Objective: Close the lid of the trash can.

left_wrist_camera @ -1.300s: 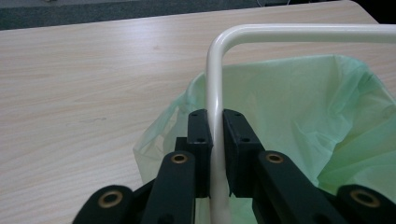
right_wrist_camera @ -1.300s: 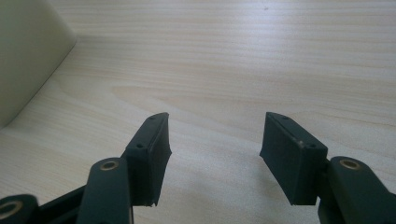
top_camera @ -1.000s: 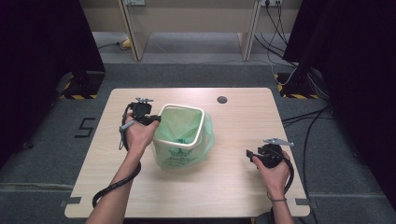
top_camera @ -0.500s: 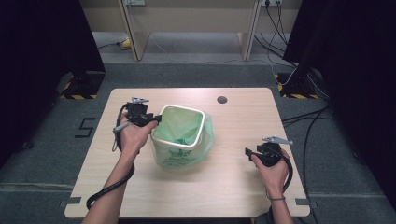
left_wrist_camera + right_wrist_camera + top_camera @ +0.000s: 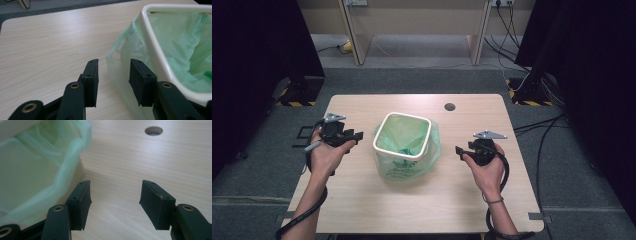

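My left gripper point(image 5: 358, 135) sits at the left of the table point(image 5: 362, 200), just beside the bin, its jaws apart with nothing pressed between them; they have just been opening. In the left gripper view a fold of the green bag point(image 5: 120, 67) stands beyond the gap between my pads, which do not touch it. The white bin point(image 5: 402, 142) stands upright near the middle of the table, the bag lining it and spilling over its rim point(image 5: 155, 57) down the outside walls. A round hole point(image 5: 450, 106) lies in the tabletop behind it. My right gripper point(image 5: 458, 150) hovers at the right, a little apart from the bin, jaws spread wide over bare wood and gripping nothing, with the bag's edge point(image 5: 67, 165) to their left.
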Motion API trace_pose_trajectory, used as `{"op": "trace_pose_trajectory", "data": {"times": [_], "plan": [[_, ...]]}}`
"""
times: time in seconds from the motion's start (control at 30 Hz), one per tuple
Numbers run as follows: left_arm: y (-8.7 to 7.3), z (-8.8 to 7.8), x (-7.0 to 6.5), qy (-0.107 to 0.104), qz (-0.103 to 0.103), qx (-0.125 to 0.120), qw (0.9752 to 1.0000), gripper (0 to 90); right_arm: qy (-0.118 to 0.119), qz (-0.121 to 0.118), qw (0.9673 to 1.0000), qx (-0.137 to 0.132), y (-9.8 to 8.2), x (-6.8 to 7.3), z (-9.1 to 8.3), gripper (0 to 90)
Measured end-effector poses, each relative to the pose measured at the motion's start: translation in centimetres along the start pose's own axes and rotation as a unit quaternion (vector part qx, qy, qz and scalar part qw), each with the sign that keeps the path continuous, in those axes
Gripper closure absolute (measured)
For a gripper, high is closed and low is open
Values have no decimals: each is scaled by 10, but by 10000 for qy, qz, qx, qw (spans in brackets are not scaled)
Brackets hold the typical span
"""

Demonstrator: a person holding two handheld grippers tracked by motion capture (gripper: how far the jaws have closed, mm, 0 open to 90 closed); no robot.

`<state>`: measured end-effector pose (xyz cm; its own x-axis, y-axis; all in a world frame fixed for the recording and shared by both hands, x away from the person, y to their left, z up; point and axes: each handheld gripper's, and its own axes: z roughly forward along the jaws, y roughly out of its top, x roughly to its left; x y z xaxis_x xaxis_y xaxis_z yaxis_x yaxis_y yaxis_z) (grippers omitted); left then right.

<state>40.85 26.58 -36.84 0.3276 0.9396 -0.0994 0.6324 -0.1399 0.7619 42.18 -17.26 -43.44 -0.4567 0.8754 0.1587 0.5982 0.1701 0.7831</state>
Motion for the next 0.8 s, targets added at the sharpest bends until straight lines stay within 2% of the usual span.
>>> {"op": "trace_pose_trajectory", "data": {"times": [0.1, 0.13, 0.23, 0.47, 0.57, 0.8], "plan": [[-8, 6, 0, -107, 32, 82, 9999, 573, 87, -70, 9999, -31, 12, 9, 4, 415], [-10, 8, -1, -180, 15, 68, 9998, 570, 109, -93, 9999, -30, 15, 12, 6, 415], [-16, 12, -6, -212, 6, 17, 9998, 561, 150, -151, 9998, 13, 24, 19, 11, 414], [-20, 16, -11, -163, 101, -24, 9998, 557, 237, -308, 9992, -16, 51, 41, 17, 414], [-18, 17, -9, -7, 156, -27, 9999, 557, 243, -384, 9990, 9, 63, 50, 19, 414], [-15, 21, -11, 37, 356, 67, 9993, 561, 162, -435, 9989, 90, 70, 57, 25, 416]]}}
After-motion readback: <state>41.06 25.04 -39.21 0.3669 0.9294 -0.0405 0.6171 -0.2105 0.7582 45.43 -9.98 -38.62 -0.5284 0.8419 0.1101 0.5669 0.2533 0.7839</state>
